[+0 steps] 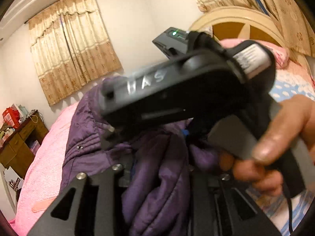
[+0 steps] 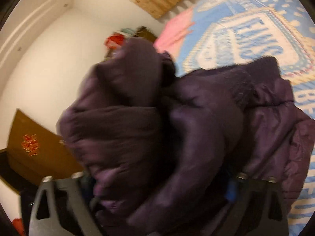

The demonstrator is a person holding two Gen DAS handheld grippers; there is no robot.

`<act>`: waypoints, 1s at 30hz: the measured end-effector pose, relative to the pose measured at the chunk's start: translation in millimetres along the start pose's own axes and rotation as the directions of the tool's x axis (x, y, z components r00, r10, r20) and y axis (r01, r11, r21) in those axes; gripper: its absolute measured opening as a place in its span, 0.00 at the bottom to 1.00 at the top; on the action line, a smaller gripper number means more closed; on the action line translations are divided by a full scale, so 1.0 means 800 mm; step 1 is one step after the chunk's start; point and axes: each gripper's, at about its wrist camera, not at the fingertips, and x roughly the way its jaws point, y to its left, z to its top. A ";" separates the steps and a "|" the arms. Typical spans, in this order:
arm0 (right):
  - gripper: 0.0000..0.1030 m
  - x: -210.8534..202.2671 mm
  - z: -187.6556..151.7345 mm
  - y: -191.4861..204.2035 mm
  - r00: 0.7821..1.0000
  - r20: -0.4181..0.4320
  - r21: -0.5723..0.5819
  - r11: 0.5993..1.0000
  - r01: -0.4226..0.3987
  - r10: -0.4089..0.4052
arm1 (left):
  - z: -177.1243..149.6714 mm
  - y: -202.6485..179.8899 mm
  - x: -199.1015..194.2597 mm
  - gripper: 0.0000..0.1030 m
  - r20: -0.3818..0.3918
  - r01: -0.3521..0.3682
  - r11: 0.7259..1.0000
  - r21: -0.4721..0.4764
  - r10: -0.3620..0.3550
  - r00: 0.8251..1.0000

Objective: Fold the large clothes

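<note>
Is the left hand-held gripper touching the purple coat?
Touching: the left wrist view shows the coat bunched between the left hand-held gripper fingers.

My left gripper [image 1: 157, 186] is showing matte black fingers with triangular cut-outs and silver screw heads along its near edge. My right gripper [image 1: 177, 90] is wearing a black housing with pale, blurred lettering, a glowing green light on its far end, a white label, and a black cable trailing past my bare hand [image 1: 275, 147].
</note>
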 end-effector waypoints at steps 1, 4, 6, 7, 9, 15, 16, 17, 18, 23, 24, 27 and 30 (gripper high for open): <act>0.70 -0.001 0.000 -0.008 1.000 0.010 0.020 1.000 -0.008 0.008 | 0.000 0.002 -0.002 0.37 -0.016 0.019 1.000 0.000 -0.019 1.000; 0.60 -0.013 -0.013 -0.018 0.999 0.040 0.053 0.998 -0.030 0.028 | 0.005 0.014 -0.028 0.41 -0.041 0.121 0.992 -0.021 -0.122 0.992; 0.53 -0.017 -0.020 -0.016 0.998 0.063 0.048 0.999 0.001 -0.004 | 0.004 0.032 -0.066 0.58 0.001 0.199 0.977 -0.078 -0.200 0.980; 0.53 -0.021 -0.024 -0.015 0.997 0.075 0.064 0.998 0.002 -0.006 | 0.003 0.040 -0.083 0.74 0.031 0.228 0.969 -0.099 -0.226 0.974; 0.52 -0.022 -0.026 -0.023 0.996 0.091 0.089 0.996 -0.019 0.011 | -0.002 0.064 -0.121 0.90 0.080 0.241 0.960 -0.143 -0.231 0.970; 0.52 -0.029 -0.040 -0.003 0.991 0.129 0.076 0.997 0.026 -0.036 | -0.008 0.165 -0.105 0.92 0.025 0.006 0.938 -0.346 0.002 1.000; 0.52 -0.033 -0.045 -0.001 0.990 0.133 0.076 0.997 0.032 -0.042 | -0.010 0.175 -0.087 0.89 -0.014 -0.046 0.927 -0.371 0.045 0.999; 0.52 -0.034 -0.047 0.000 0.989 0.138 0.078 0.996 0.039 -0.049 | -0.014 0.187 -0.056 0.88 -0.086 -0.137 0.912 -0.388 0.113 0.990; 0.52 -0.032 -0.042 0.003 0.989 0.140 0.079 0.996 0.044 -0.055 | -0.015 0.190 -0.033 0.86 -0.132 -0.183 0.906 -0.381 0.143 0.981; 0.51 -0.025 -0.039 0.015 0.980 0.156 0.063 0.992 0.111 -0.119 | -0.029 0.185 0.034 0.86 -0.221 -0.183 0.858 -0.480 0.084 0.972; 0.49 -0.025 -0.040 0.022 0.975 0.165 0.047 0.988 0.145 -0.151 | -0.026 0.180 0.033 0.86 -0.220 -0.194 0.857 -0.477 0.097 0.971; 0.43 -0.027 -0.042 0.063 0.946 0.206 -0.057 0.962 0.266 -0.249 | -0.017 0.173 0.029 0.85 -0.221 -0.221 0.864 -0.453 0.131 0.966; 0.38 -0.039 -0.037 0.093 0.937 0.253 -0.123 0.953 0.278 -0.240 | -0.016 0.168 0.022 0.77 -0.219 -0.202 0.849 -0.488 0.105 0.970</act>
